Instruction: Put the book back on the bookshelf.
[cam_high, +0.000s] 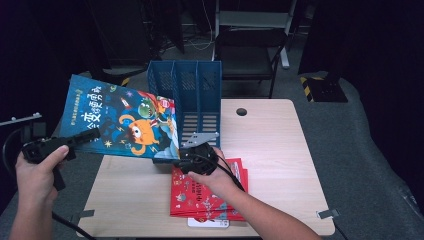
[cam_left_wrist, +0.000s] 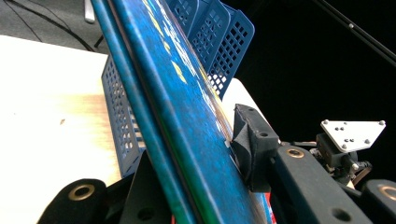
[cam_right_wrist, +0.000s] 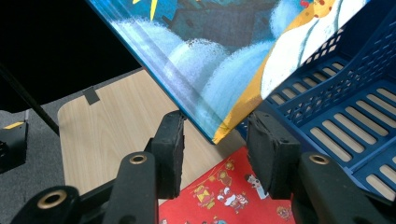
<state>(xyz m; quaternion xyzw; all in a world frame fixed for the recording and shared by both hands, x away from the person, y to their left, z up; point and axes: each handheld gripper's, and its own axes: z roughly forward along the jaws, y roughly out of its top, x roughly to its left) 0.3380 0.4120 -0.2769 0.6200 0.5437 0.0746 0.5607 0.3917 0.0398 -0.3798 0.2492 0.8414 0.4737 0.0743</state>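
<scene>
Left gripper (cam_high: 85, 138) pinching blue picture book (cam_high: 120, 117) at nine o'clock. Right gripper (cam_right_wrist: 215, 149) spread, book's corner between its pads, seemingly untouched. Blue file rack (cam_high: 197, 95) at twelve o'clock, red books (cam_high: 210, 195) beneath.

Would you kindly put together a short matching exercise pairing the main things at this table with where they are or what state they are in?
Things:
1. large blue picture book
2. red picture books
3. blue plastic file rack
4. right gripper

Places or states:
A. lying flat in a stack on the wooden table
B. standing upright at the table's far edge
C. clamped by the left gripper, tilted above the table
D. jaws open on either side of the blue book's lower corner

Pairs: 1-C, 2-A, 3-B, 4-D
</scene>
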